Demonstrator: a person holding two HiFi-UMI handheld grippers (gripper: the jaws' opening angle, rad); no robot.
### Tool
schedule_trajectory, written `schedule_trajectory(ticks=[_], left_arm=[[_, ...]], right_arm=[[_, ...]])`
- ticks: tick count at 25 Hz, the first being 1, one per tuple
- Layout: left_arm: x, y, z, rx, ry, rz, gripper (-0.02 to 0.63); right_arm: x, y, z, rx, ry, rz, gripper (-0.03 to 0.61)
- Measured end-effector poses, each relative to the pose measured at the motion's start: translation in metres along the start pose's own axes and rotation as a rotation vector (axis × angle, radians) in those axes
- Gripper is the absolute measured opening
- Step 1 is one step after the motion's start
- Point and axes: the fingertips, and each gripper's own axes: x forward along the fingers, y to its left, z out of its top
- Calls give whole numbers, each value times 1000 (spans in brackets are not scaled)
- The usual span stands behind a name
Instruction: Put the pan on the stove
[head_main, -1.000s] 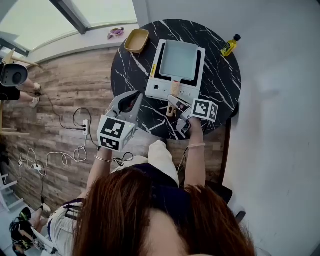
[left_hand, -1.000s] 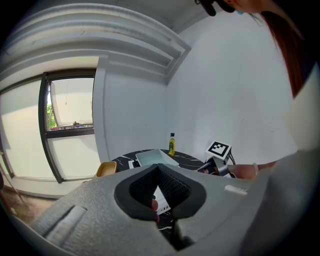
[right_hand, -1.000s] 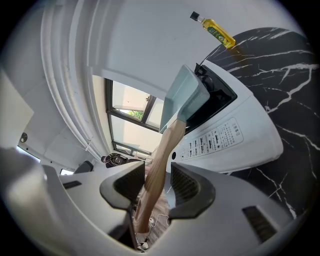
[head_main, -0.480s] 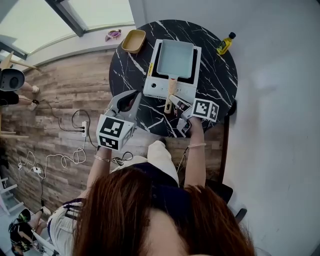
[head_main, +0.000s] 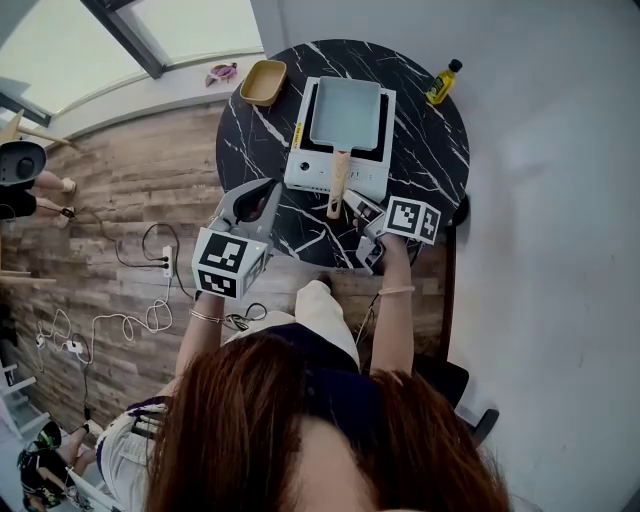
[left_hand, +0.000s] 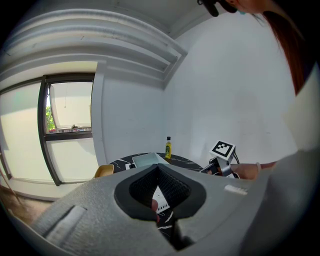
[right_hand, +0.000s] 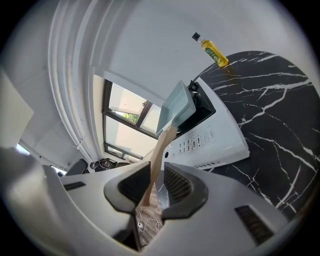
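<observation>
pan (head_main: 345, 112) on stove (head_main: 308, 176) as before, right gripper (head_main: 356, 208) closing around its handle (head_main: 338, 186), narrower than earlier, left gripper (head_main: 255, 197) apart, empty

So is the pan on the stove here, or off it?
On it. In the head view the pan sits on the dark top of the stove, its wooden handle sticking out past the front edge.
</observation>
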Motion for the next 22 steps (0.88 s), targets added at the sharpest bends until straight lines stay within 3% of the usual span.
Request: schedule_trajectory(ticks=[22], left_arm=[[-29, -9, 9, -3, -65, -30, 12]], right_arm=[[-32, 37, -9, -130, -84, -63, 38]])
